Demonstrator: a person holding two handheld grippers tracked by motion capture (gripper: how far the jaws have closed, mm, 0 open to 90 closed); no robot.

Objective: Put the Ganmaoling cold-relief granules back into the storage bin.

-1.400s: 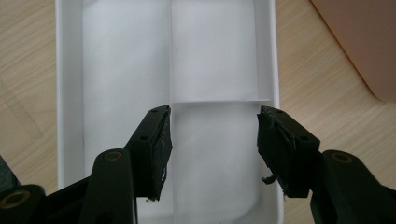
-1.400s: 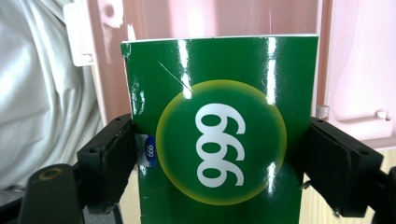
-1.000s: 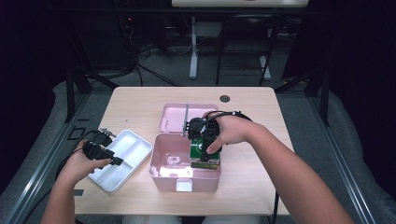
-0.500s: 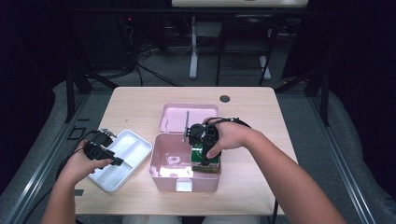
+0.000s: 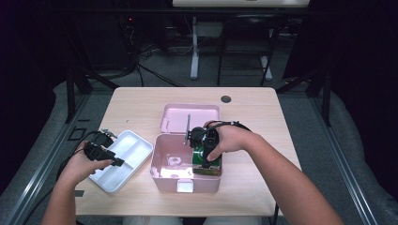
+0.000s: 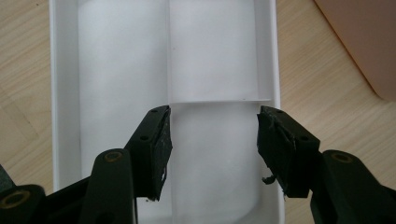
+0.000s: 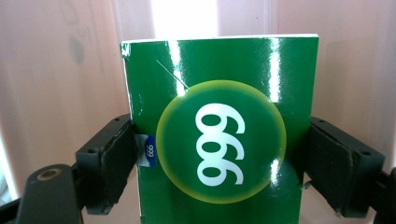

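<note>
Right gripper (image 7: 219,154) clamped on a green box printed "999" (image 7: 219,140), one jaw pad on each narrow side, box face square to the gripper camera with pink wall close behind and on both sides. In the high view, right gripper (image 5: 205,149) sunk a little lower than half a second ago, green box (image 5: 206,161) now down inside the pink storage case (image 5: 185,180) at its right-hand end, hinged lid (image 5: 190,117) lying open beyond. Reads as the lowering stage of placing the box; release not yet made, box bottom contact with the case floor not discernible. Left gripper (image 6: 212,140) spread wide, holding nothing, hovering over the white divided tray (image 6: 275,70), cross partition just ahead of the tips. Left gripper (image 5: 101,152) unmoved over the past second, tray (image 5: 141,145) just beside the case's left wall.
</note>
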